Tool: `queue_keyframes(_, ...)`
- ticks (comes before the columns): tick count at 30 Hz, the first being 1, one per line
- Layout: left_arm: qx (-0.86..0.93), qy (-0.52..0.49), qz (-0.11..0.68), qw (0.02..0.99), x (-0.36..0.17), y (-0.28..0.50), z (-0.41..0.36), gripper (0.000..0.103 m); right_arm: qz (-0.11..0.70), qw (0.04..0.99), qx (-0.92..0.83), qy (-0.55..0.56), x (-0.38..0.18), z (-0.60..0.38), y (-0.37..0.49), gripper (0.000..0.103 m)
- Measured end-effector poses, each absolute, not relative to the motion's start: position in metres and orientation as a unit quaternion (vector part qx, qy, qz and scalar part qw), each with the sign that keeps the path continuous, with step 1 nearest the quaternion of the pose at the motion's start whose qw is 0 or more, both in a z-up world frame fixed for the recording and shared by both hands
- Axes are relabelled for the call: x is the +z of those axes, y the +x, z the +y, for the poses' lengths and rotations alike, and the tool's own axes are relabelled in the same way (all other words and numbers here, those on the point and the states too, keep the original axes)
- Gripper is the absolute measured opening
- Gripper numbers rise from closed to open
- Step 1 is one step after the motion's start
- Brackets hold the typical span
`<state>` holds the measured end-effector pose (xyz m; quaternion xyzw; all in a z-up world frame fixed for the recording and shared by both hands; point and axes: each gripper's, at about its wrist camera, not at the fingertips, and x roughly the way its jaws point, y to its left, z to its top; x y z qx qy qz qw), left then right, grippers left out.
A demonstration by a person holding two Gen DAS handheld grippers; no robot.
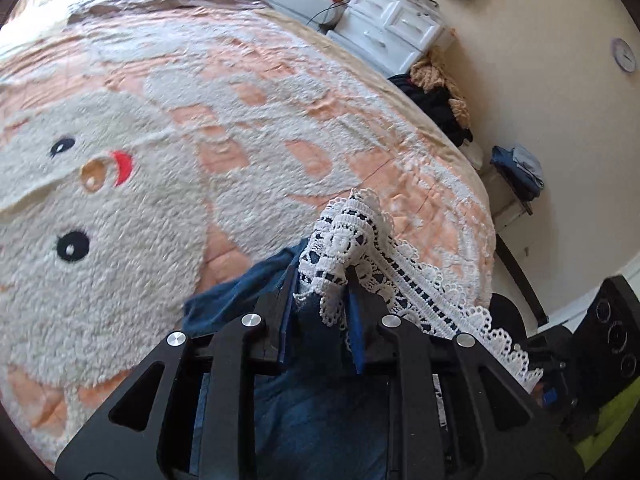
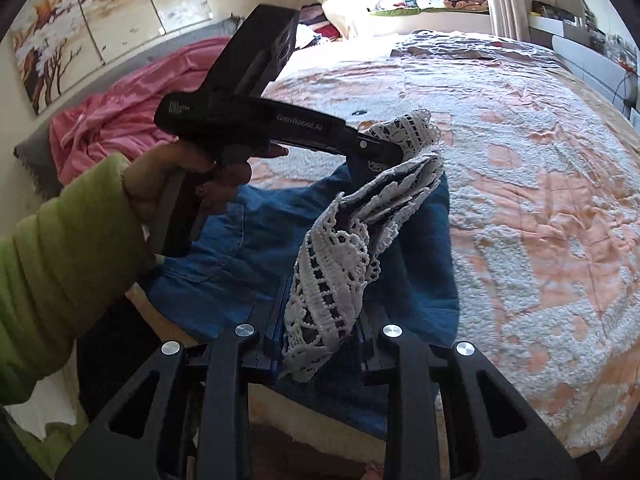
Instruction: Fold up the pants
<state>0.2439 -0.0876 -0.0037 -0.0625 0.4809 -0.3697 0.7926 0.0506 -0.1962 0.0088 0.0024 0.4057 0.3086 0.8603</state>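
Blue denim pants (image 2: 248, 240) with a white lace hem (image 2: 340, 256) lie on the near part of the bed, with the hem end lifted off the blanket. My right gripper (image 2: 324, 308) is shut on a bunch of that lace. In the left wrist view my left gripper (image 1: 320, 284) is shut on another stretch of the lace hem (image 1: 352, 232), with denim (image 1: 312, 400) hanging under it. The right wrist view shows the left gripper (image 2: 394, 152) held by a hand in a green sleeve (image 2: 60, 248), its tip pinching the lace just above and beyond my right one.
The bed carries a peach and white fleece blanket (image 1: 200, 80) with a cartoon face. A pink quilt (image 2: 132, 120) is bunched at the far left. White drawers (image 1: 392, 24), a clothes pile (image 1: 440, 96) and a stool with folded jeans (image 1: 520, 168) stand past the bed's right edge.
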Motion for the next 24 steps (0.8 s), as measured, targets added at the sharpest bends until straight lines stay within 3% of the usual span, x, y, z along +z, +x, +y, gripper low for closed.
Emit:
queue_keyframes(2,-0.361,-0.088,0.493,0.787,-0.007,0.245,-0.074,0.029,0.412,0.857,0.307,-0.028,0.002,-0.177,0.050,0.025)
queue_keyframes(3,-0.352,-0.101,0.493,0.789,-0.007,0.245,-0.065,0.044,0.410,0.857,0.309,-0.044,0.000,-0.168,0.047,0.027)
queue_keyframes(4,-0.345,-0.120,0.496,0.788,-0.005,0.245,-0.056,0.052,0.405,0.858,0.309,-0.069,-0.001,-0.158,0.043,0.028)
queue_keyframes(8,-0.342,-0.183,0.498,0.775,0.003,0.238,-0.024,0.058,0.394,0.850,0.325,-0.129,-0.007,-0.128,0.028,0.038)
queue_keyframes(14,-0.348,-0.235,0.495,0.761,-0.002,0.211,0.001,0.065,0.392,0.840,0.354,-0.120,-0.013,-0.122,0.022,0.052)
queue_keyframes(18,-0.369,-0.288,0.470,0.748,-0.005,0.200,0.007,0.076,0.388,0.829,0.387,-0.110,-0.011,-0.124,0.018,0.060)
queue_keyframes(24,-0.336,-0.296,0.481,0.753,-0.016,0.207,0.005,0.078,0.368,0.835,0.405,-0.055,0.016,-0.162,0.029,0.061)
